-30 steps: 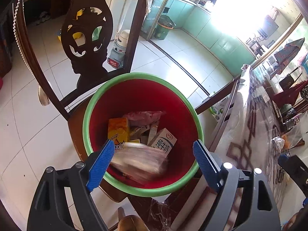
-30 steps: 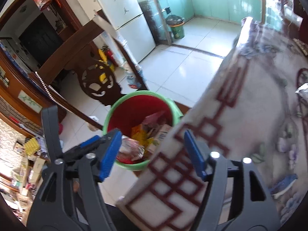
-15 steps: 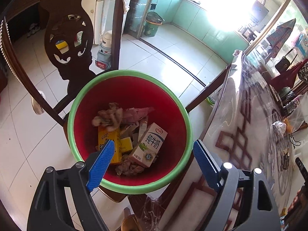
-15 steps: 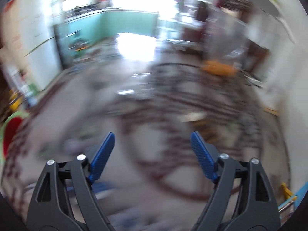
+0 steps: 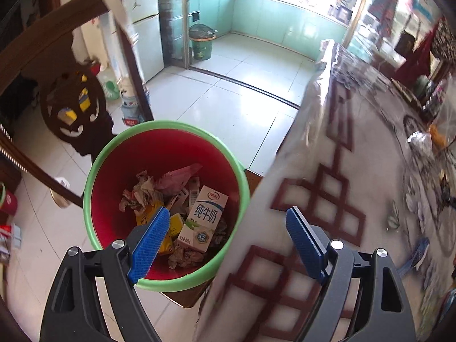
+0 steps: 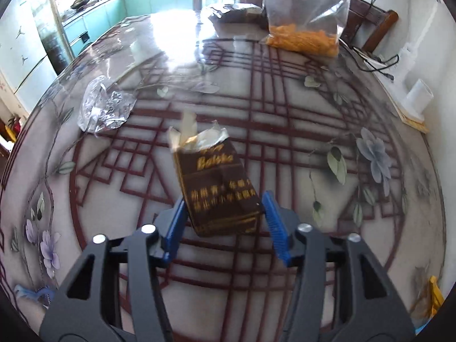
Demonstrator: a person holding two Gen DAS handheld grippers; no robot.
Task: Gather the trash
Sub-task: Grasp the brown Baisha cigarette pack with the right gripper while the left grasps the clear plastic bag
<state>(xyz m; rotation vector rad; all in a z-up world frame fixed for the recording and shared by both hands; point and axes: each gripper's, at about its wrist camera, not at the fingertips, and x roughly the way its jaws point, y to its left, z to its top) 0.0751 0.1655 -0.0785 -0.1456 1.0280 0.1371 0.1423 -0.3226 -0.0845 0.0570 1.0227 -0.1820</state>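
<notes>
now your right gripper (image 6: 223,222) closes around the brown cigarette pack (image 6: 216,188) at table (image 6: 285,91) centre, having swung over from the red bin (image 5: 168,154); pad contact is unclear. your left gripper (image 5: 225,240) hangs wide and empty, bin at ten o'clock, trash inside; crumpled foil (image 6: 104,108) waits.

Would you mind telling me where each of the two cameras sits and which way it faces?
Left wrist: on the left gripper, looking steeply down into the red bin beside the table; only its open blue fingers show.
Right wrist: on the right gripper, looking down across the table; its fingers are closing around a brown cigarette pack.
Shared: the patterned table, a crumpled clear wrapper and the green kitchen cabinets behind.
</notes>
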